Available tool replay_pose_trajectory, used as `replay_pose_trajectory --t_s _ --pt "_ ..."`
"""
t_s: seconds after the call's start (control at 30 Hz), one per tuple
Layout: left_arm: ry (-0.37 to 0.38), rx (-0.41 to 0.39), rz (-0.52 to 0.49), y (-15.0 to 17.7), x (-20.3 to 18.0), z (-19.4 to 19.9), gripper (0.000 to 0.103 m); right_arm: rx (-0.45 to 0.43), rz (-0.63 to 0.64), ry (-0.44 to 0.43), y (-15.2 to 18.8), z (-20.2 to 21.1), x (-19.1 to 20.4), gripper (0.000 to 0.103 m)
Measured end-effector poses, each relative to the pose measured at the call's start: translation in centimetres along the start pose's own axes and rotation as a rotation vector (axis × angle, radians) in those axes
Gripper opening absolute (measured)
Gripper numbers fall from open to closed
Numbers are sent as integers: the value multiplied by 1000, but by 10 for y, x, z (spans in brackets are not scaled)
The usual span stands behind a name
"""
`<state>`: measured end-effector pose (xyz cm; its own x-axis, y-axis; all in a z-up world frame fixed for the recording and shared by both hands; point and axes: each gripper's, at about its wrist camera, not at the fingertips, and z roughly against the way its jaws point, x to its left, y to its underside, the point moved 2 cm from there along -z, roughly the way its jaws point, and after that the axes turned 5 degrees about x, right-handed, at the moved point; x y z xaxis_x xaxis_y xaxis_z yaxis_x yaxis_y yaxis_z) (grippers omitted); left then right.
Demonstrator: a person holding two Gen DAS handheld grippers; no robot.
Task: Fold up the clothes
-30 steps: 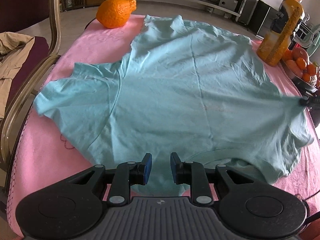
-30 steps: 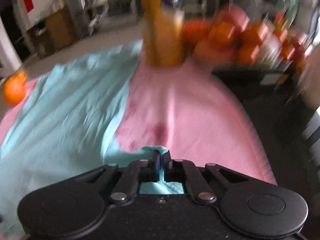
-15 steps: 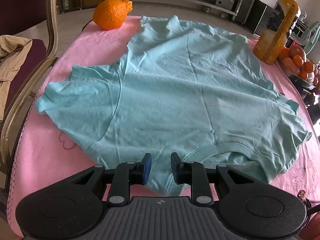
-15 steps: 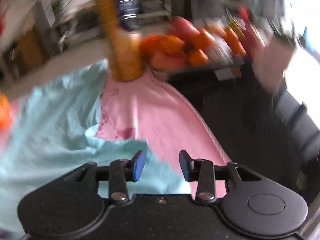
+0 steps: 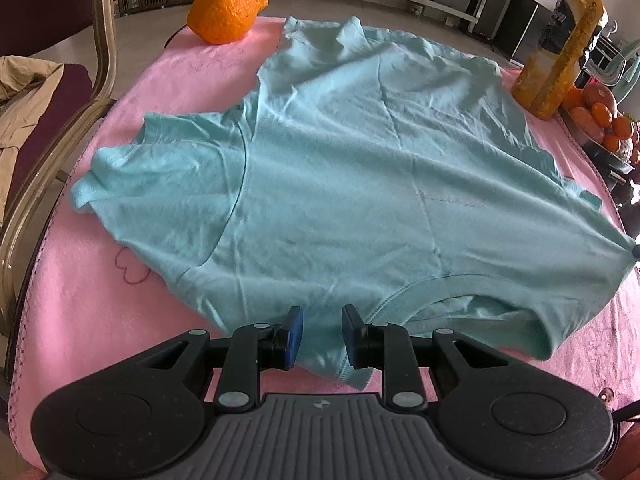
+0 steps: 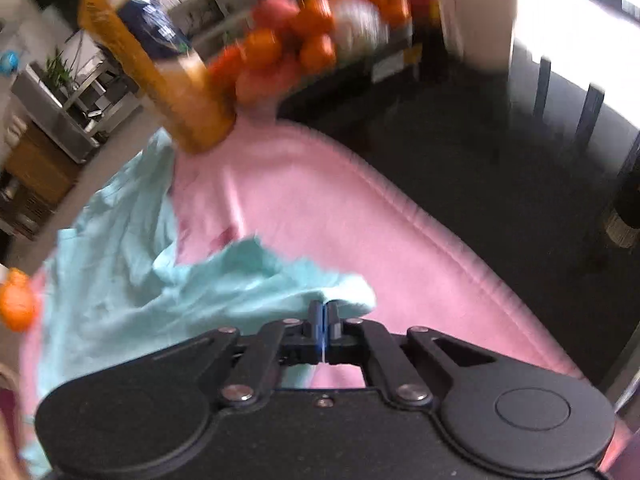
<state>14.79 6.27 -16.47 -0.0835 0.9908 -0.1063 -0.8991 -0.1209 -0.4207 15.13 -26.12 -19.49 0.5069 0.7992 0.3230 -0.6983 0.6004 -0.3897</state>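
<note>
T-shirt: spread flat on the pink cloth.
Left gripper: narrowly apart, over the collar edge.
Right gripper: closed, pinching a sleeve.

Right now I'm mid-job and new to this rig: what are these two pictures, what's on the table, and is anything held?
Each picture comes from a fisheye camera on a hand-held two-finger gripper, looking forward along its fingers. The left gripper is open above the collar edge of a turquoise T-shirt spread on a pink cloth. The right gripper is shut on the shirt's sleeve edge, and its picture is blurred. Also there: a large orange fruit, a juice bottle and a bowl of fruit.
</note>
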Motion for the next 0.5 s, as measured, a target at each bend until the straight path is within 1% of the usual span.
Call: replay_pose_trajectory --t_s 0.13,0.17,0.23,0.27,0.3,0.37,0.43,0.5 --pt "-3 4 16 0 7 2 23 11 27 9 2 5 -2 2" --pt "4 1 37 1 12 5 23 14 34 11 2 7 -2 5" --pt "28 -9 88 2 24 14 23 20 47 15 3 9 -3 6" --pt "43 -15 116 3 30 19 24 22 45 0 5 13 -4 10" --pt "65 -20 152 5 37 23 24 23 28 -47 8 21 -6 12" --pt "121 -21 232 9 51 30 27 33 -8 -145 15 35 -10 22" --pt "164 -8 300 15 59 30 27 72 -50 -265 29 43 -15 23" --pt "181 12 349 20 62 28 27 119 -81 -362 42 45 -16 24"
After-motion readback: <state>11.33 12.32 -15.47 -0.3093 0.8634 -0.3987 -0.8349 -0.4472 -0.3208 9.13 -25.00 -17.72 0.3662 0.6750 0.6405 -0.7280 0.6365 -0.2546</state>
